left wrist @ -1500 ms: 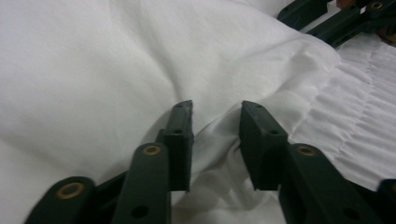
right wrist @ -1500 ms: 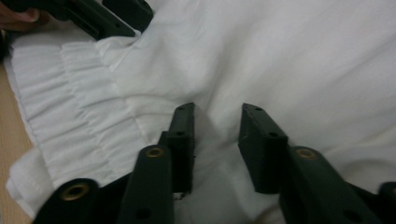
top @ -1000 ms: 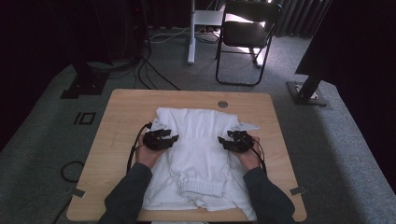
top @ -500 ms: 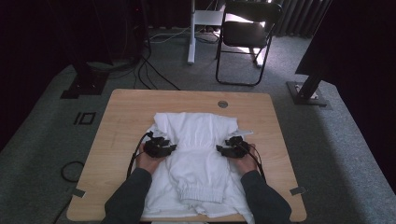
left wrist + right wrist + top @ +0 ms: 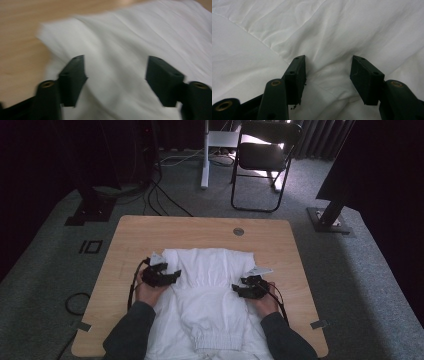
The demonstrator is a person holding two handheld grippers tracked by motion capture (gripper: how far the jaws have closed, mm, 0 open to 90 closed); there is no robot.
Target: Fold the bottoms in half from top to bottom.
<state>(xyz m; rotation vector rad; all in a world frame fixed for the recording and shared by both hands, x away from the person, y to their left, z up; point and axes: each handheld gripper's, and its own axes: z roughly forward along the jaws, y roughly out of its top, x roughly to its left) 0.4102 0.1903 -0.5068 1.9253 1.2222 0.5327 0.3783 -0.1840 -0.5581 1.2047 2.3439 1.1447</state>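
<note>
folding white garment, left edge just let go

left gripper (image 5: 161,274) wide, jaws just opened, nothing pinched; black pads (image 5: 75,77) hovering over slack cloth at the garment's left edge, likely a release after laying a fold. right gripper (image 5: 251,288) set at a middling gap, pads (image 5: 297,75) pressed down into the fabric with a soft ridge bunched between them; hard to tell whether gripped or merely pinned, probably steadying the right side. white garment (image 5: 210,295) spread flat across the near half of the wooden table (image 5: 200,227), reaching the near edge between the forearms. thin, matte woven cotton, finely creased, with a gathered elastic band near the middle and another at the near end. small tag (image 5: 263,270) sticking out by the right gripper. pale, smooth tabletop.
</note>
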